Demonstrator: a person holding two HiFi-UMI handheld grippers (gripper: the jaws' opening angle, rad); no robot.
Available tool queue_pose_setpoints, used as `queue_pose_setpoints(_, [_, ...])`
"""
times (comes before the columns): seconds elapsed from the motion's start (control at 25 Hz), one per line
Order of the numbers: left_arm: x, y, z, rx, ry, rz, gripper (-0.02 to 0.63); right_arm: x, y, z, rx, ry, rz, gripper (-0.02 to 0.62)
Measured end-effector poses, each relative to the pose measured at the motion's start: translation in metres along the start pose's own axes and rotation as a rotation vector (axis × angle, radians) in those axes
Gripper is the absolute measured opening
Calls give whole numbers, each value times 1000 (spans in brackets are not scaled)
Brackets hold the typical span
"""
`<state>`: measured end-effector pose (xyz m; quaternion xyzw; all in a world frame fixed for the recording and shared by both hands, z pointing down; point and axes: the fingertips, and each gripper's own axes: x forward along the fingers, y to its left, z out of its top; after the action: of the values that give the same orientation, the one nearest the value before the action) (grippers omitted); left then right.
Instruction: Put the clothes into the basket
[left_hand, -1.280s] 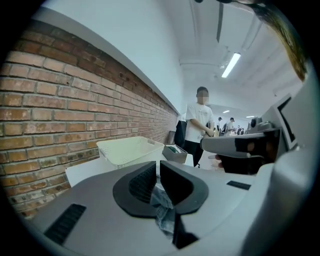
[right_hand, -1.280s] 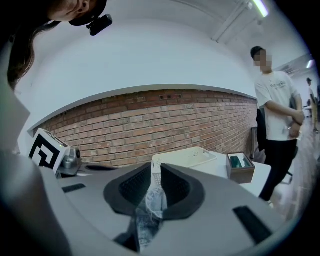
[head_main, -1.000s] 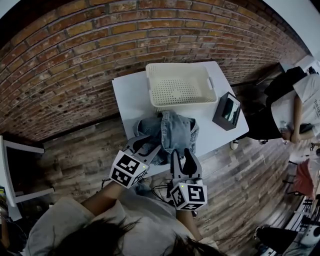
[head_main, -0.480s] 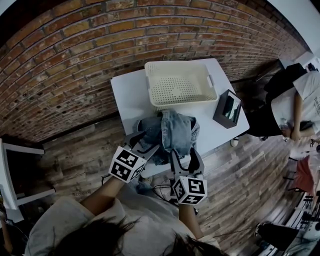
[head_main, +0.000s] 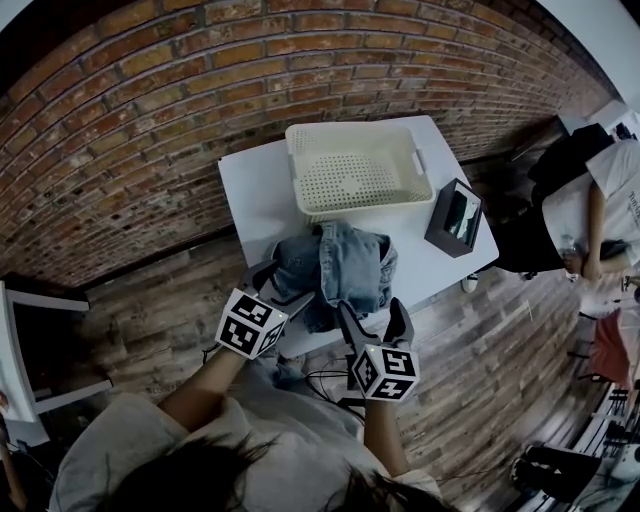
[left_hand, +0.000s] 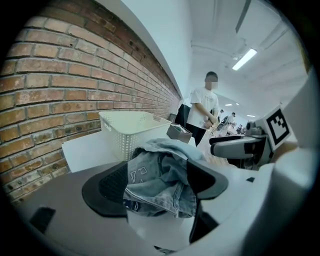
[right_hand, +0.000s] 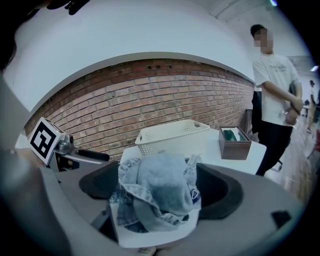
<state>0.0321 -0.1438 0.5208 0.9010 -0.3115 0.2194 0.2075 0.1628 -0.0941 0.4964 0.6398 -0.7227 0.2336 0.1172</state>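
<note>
Head view: white table against a brick wall. The white basket sits at the far side with nothing in it. The denim clothes are in a crumpled heap on the near half of the table, just in front of the basket and outside it. A dark box sits near the table's right edge. The left gripper is right up at the near-left edge of the heap. The right gripper hangs just off the near table edge, fingers spread, a bit short of the cloth.

Left gripper view: jaws are opening, and a fold of denim lies between them. The pads look like they're off it, though the right-hand pad sits so close to the fabric I can't swear to it. The basket and box are behind the heap, and a person in a white shirt stands further back.

Right gripper view: jaws are opening wide here too. The denim heap bulges up in the gap between them, not pinched. The basket is beyond it, the box to its right, and the left gripper pokes in from the left.
</note>
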Motion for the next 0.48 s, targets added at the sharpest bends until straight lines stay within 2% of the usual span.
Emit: queue_pose_setpoints(0.48, [26,29,-19,-69,90,32,485,28,-24,-15,6,98,10,509])
